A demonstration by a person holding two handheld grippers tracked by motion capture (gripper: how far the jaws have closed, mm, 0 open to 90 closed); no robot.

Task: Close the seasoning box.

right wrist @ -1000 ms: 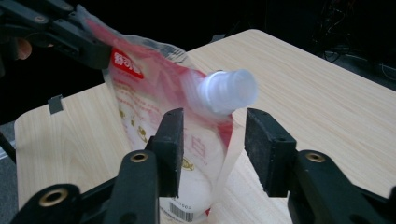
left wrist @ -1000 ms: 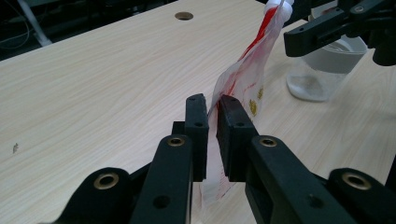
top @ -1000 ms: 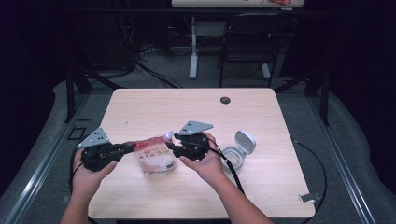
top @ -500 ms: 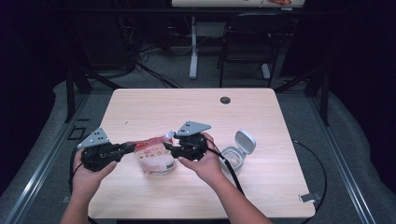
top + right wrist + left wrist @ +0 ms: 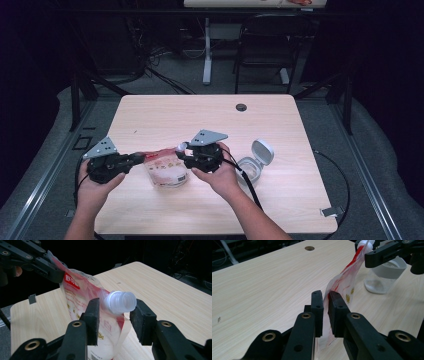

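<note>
The left claw (image 5: pixel 325 312) is squeezed tight on one edge of a red and white spout pouch (image 5: pixel 342 285). In the high view, this claw (image 5: pixel 137 159) sits at the lower left of the frame, held by the left hand (image 5: pixel 95 182).

The right claw (image 5: pixel 113 317) has its two black jaws apart, one on each side of the pouch's white cap (image 5: pixel 121 302). The jaws have just been closing in a little, but gaps show between the pads and the cap. In the high view, this claw (image 5: pixel 181 152) is near the middle of the frame, with the right hand (image 5: pixel 220 172) behind it.

The pouch (image 5: pixel 165 167) stretches between the two claws, just above the wooden bench (image 5: pixel 200 120). To the right, near the right hand, a small clear tub (image 5: pixel 250 170) sits on the bench with its grey lid (image 5: pixel 262 151) flipped open.
</note>
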